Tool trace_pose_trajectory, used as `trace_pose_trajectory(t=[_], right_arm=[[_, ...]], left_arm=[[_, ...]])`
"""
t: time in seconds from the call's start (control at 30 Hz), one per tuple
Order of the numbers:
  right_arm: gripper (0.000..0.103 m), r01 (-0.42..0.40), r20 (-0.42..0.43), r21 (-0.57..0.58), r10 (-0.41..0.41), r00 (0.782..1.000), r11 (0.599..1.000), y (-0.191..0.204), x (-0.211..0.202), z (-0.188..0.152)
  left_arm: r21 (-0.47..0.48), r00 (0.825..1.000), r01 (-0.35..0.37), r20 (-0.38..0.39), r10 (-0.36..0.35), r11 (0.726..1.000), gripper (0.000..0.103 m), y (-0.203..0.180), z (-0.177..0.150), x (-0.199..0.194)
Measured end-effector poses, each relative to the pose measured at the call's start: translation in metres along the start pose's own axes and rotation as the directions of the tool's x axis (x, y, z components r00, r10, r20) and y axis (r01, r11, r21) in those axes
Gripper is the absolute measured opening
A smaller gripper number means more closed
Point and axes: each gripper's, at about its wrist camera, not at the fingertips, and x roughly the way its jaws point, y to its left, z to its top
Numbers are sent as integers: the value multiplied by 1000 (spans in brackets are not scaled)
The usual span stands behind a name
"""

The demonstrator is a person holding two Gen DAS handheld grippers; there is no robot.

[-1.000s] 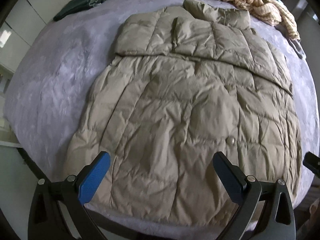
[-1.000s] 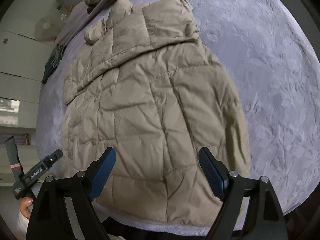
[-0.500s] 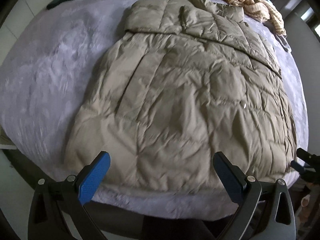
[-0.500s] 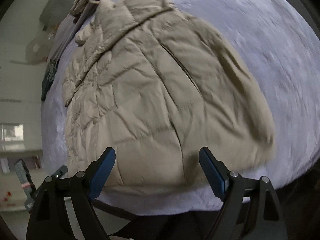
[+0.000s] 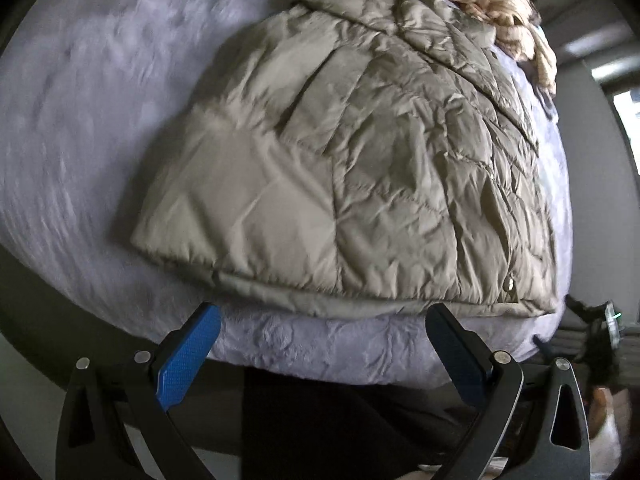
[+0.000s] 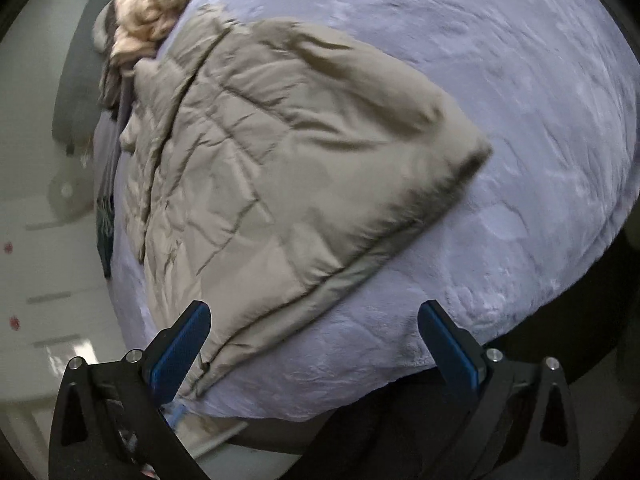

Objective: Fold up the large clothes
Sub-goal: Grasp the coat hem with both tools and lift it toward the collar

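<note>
Both claws wide and empty, right claw (image 6: 314, 330) just widened, seemingly nearer jacket (image 5: 360, 168) hem

Both wrist cameras look steeply down from the bed's near edge, close over the quilted jacket (image 5: 360, 168) hem; they share jacket and grey blanket (image 6: 500, 80)

No text, label, brand, number or sign can be read on anything here.

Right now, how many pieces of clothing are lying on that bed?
3, maybe more hidden: the khaki puffer jacket spread in the middle, a cream striped garment bunched beyond its collar, and a dark green one at the bed's left edge.
</note>
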Motion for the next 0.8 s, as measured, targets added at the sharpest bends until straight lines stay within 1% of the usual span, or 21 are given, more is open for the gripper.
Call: trace_pose_trajectory(t=[0.07,0.13,0.2,0.27,0.33,0.37,0.4,0.43,0.47,0.5,0.53,0.57,0.6,0.63,0.67,0.73,0.8], right_arm=[[103,-26,-4,49,26,1000,998,-7,3,2],[103,-74,-10,98,76,997,992,-13,8,7],[103,-132,-5,130,134,991,983,-15,11,9],[103,-163,5,147,164,986,976,-15,15,13],[103,-198,27,172,197,980,965,-16,18,17],[103,-216,35,185,213,976,959,-16,19,19],[103,-240,43,201,236,971,950,-15,21,22],[102,-266,47,217,262,964,939,-17,23,26],[101,-281,50,231,277,960,932,-17,24,29],[99,-290,53,247,286,957,925,-17,25,30],[89,-296,55,258,292,955,920,-16,28,31],[63,-299,55,263,295,954,917,-14,30,31],[46,-296,48,270,295,954,916,-15,31,32],[18,-279,33,279,282,959,919,-16,34,32],[12,-265,26,279,268,963,923,-16,36,32],[9,-259,44,253,256,966,932,-13,31,32],[9,-255,54,205,249,967,945,-7,24,32]], left_arm=[[-57,998,56,-22,-58,997,103,11,-2,9],[-113,993,109,-26,-113,988,103,19,0,19],[-169,988,149,-5,-152,974,103,23,7,27],[-205,984,180,24,-179,962,103,26,16,31],[-235,981,194,57,-186,952,100,26,26,32],[-237,980,198,72,-186,951,87,26,30,30],[-229,979,202,79,-189,952,68,24,35,29],[-214,979,200,76,-188,956,57,22,40,29],[-197,981,190,72,-179,962,35,19,43,29],[-167,985,169,70,-159,971,22,14,45,27],[-151,986,157,74,-147,976,20,13,47,25],[-133,987,151,84,-140,980,20,12,47,22],[-115,986,149,99,-138,982,16,9,47,17],[-100,984,149,109,-138,984,15,8,46,12],[-85,983,150,120,-139,985,15,6,47,8],[-58,980,154,140,-144,986,15,5,50,-3],[-32,975,158,161,-151,987,15,5,52,-15]])
